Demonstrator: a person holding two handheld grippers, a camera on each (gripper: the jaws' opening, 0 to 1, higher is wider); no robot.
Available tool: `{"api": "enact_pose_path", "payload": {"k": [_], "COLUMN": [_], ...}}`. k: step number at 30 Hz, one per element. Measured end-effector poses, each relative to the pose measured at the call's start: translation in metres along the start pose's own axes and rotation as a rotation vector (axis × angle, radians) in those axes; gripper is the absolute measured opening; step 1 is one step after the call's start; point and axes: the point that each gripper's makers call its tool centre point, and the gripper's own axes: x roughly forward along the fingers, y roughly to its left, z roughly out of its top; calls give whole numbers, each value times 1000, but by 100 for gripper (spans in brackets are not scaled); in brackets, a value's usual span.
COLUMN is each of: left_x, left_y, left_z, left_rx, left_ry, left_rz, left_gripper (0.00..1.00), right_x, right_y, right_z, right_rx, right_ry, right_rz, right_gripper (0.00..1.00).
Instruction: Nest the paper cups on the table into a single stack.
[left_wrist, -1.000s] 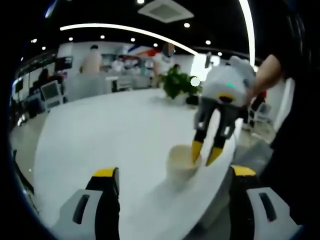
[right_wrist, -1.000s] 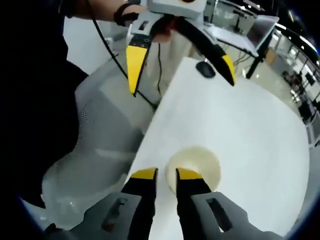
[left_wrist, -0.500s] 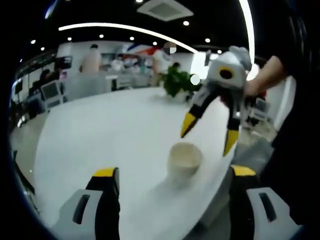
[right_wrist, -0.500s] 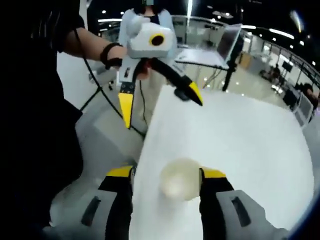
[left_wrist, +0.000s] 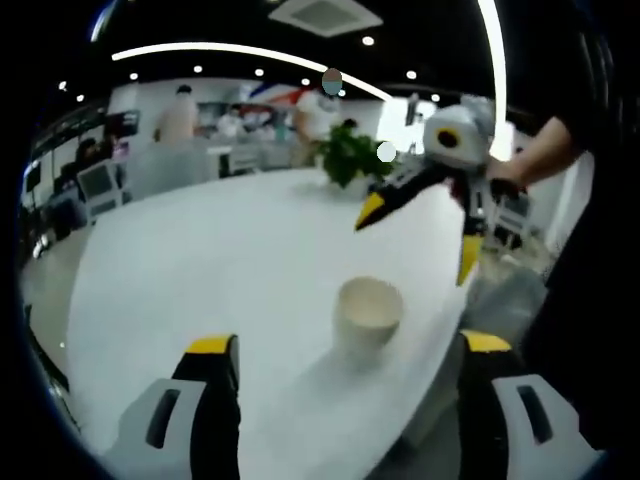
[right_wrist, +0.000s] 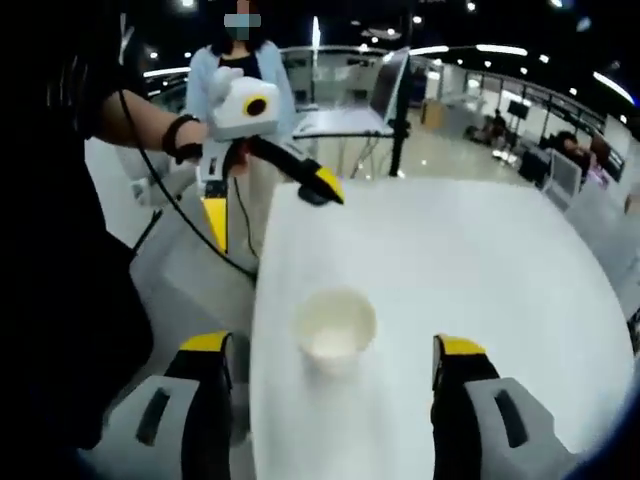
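One white paper cup (left_wrist: 368, 312) stands upright on the white table (left_wrist: 200, 260), close to its near edge. My left gripper (left_wrist: 350, 343) is open, with its yellow-tipped jaws wide apart on either side of the cup and short of it. Above and to the right of the cup, my right gripper (left_wrist: 418, 238) hangs open with nothing in it. In the right gripper view the same cup (right_wrist: 335, 325) sits between the wide-open jaws of my right gripper (right_wrist: 333, 344). The left gripper (right_wrist: 269, 204) is open beyond the table's (right_wrist: 480, 260) edge, held by a hand.
The table's curved edge runs just beside the cup, with floor and a cable below it. A green plant (left_wrist: 350, 160) stands at the far end. A person (right_wrist: 240, 70) stands behind a desk with a laptop (right_wrist: 392, 85). Other people and desks are far back.
My right gripper was shut at the cup's rim; it has opened wide and drawn up and back. The cup stays on the table. The left gripper has barely moved.
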Motion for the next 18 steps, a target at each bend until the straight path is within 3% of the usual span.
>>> {"api": "enact_pose_path", "payload": {"k": [6,10,18], "left_x": [1,3,16], "left_y": [1,2,2], "left_z": [-3,-7,-22], "left_rx": [21,38,103], "left_ry": [17,27,74], "left_rz": [-4,-10,-35], "left_gripper": [89,88,82], "right_x": [2,10,21], "right_y": [3,6,8], "right_z": [-9,-28,-53], "right_rx": [52,72,124], "right_ry": [-26,5,7], "right_rz": [-53,-69,-87], "right_gripper": [91,95,90]}}
